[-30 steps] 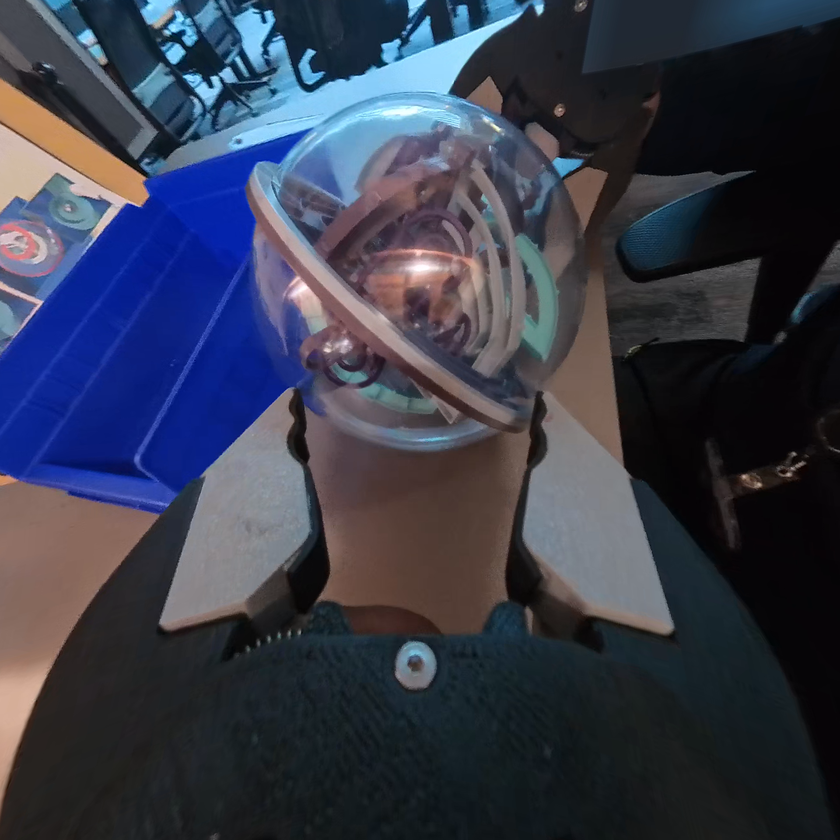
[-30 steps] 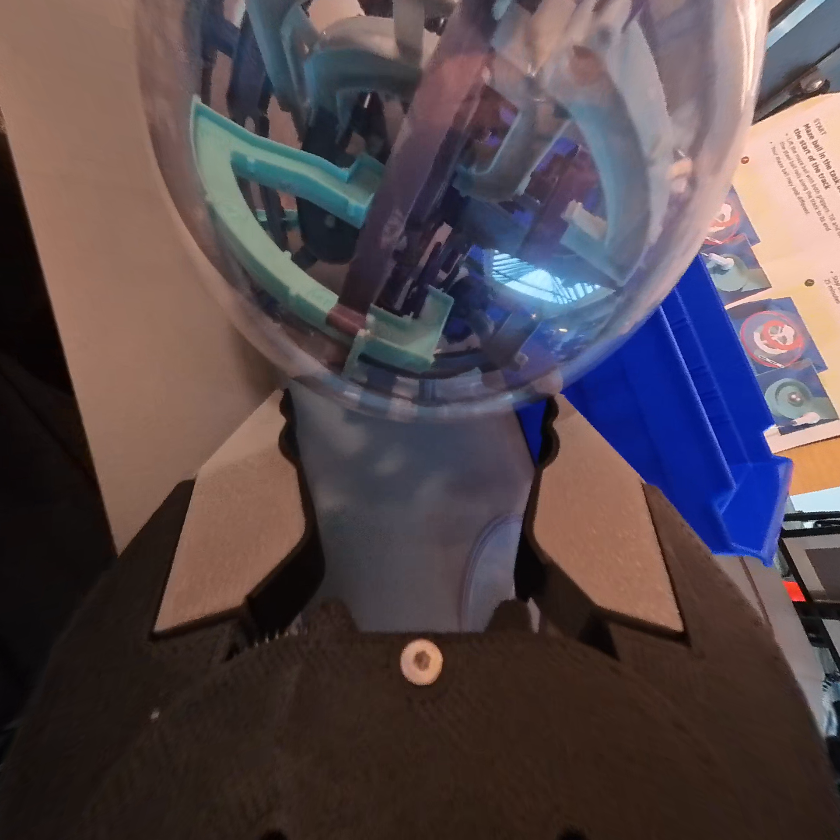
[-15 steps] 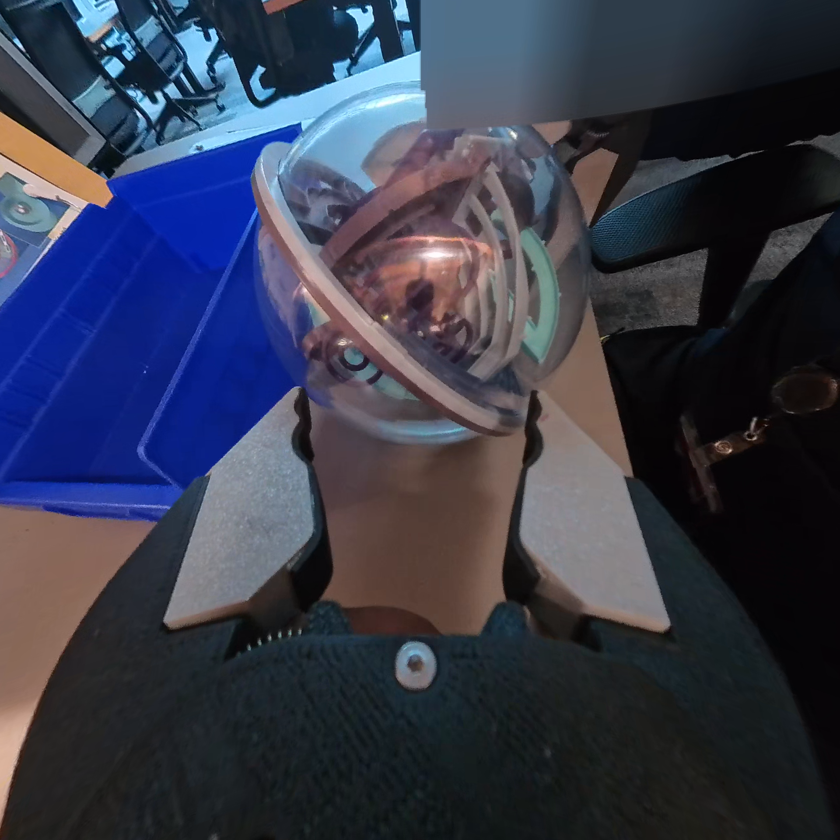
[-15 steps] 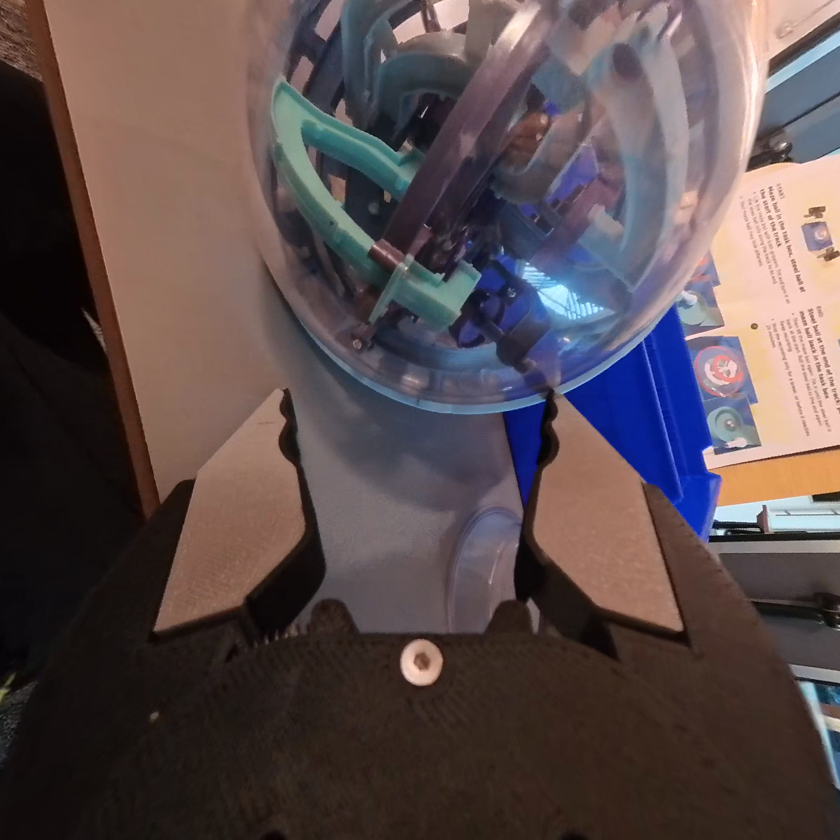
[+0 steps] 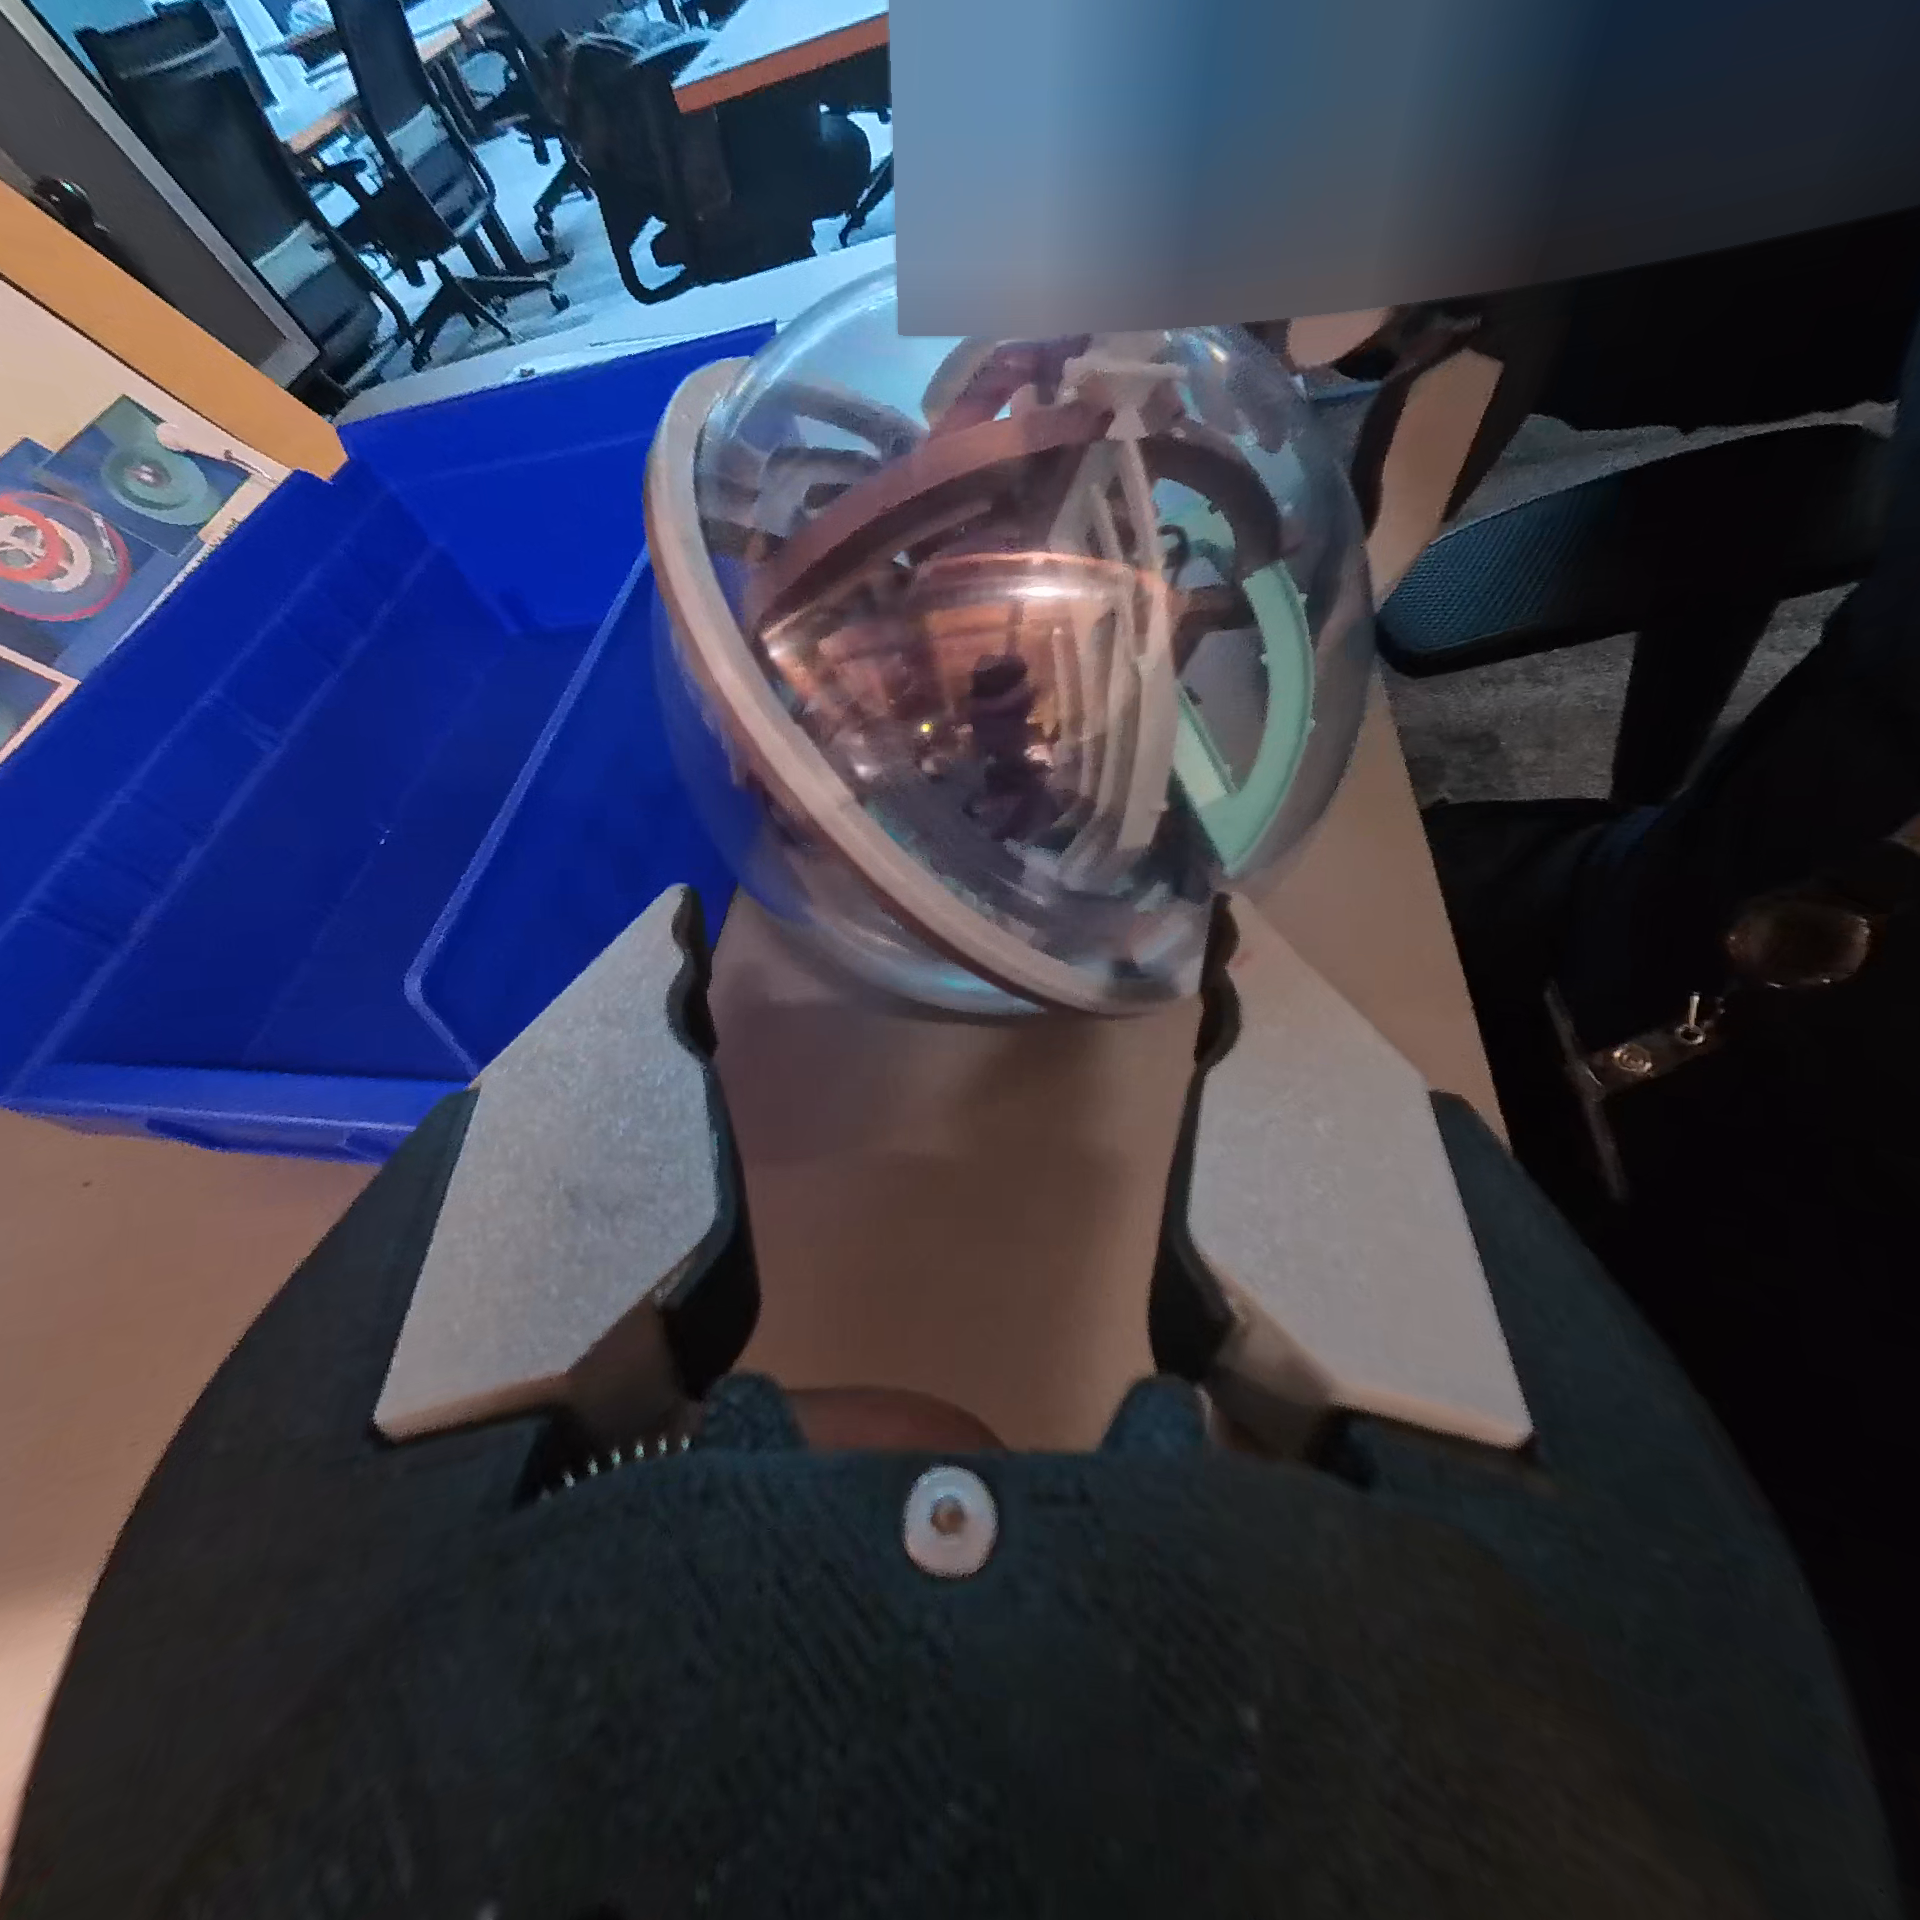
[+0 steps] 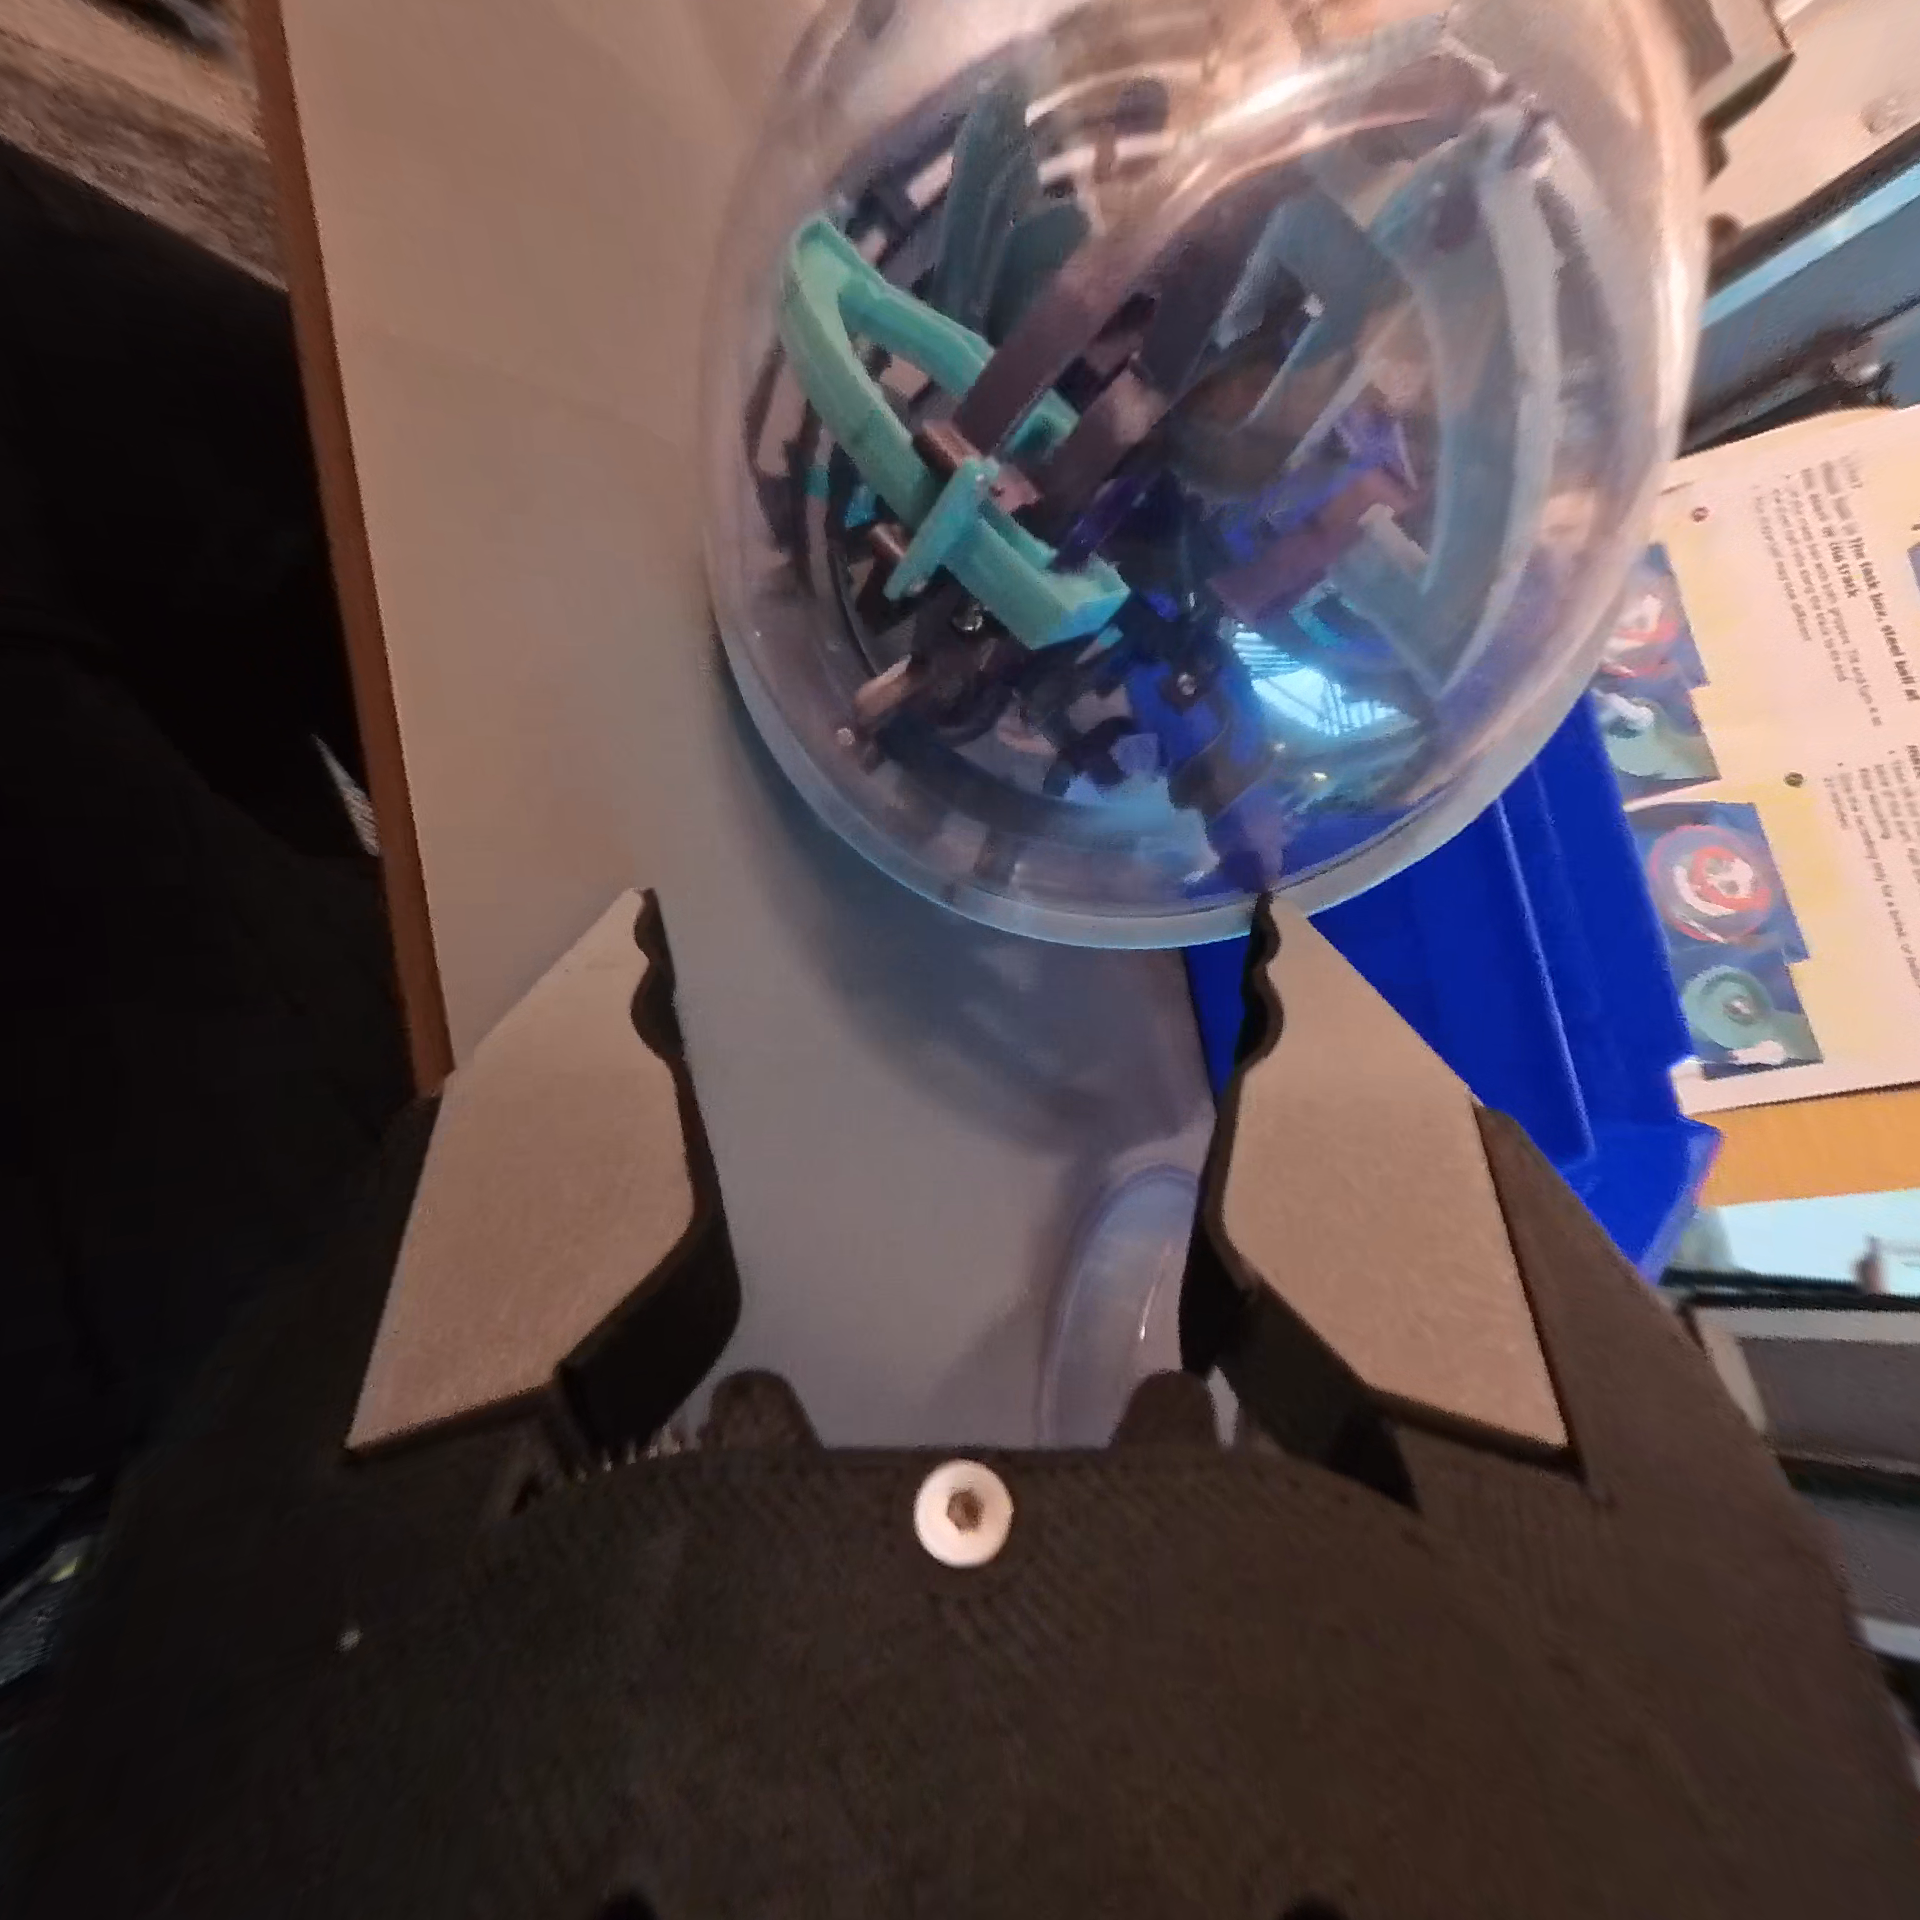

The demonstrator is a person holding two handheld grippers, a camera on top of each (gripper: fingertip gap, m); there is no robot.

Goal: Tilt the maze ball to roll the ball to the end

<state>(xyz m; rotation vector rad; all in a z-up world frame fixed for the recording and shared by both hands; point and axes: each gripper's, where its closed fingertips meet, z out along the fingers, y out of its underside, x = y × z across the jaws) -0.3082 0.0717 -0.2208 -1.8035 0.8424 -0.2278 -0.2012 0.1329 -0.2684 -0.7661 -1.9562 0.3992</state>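
One table (image 5: 1340, 914) carries everything, its pale top running to an orange-brown edge in the right wrist view. On it sits one blue bin (image 5: 312, 790), open-topped, just beside the maze ball on its left in the left wrist view and behind its lower right in the right wrist view (image 6: 1558, 935). One printed sheet (image 6: 1818, 727) with round coloured pictures lies past the bin. At least three dark office chairs (image 5: 416, 208) stand well apart in the background.

One maze ball (image 5: 997, 665), a clear sphere with a pale seam ring tilted steeply across it, is raised off the table between the two tools, its shadow on the tabletop below. Inside are several curved tracks, teal, grey, brown and purple; in the right wrist view (image 6: 1299, 468) a teal track crosses a dark bar. The small ball inside cannot be made out.

Two grippers show, one per view. The left gripper (image 5: 951, 935) has its jaws wide apart, both fingertips set against the sphere's lower curve, the right tip at the seam ring. The right gripper (image 6: 951, 925) is also spread wide; its right fingertip (image 6: 1262, 935) touches the sphere's lower rim, while its left fingertip (image 6: 649, 935) stands clear of the sphere.

One clear round dish (image 6: 1122, 1278) lies on the table between the right gripper's fingers.
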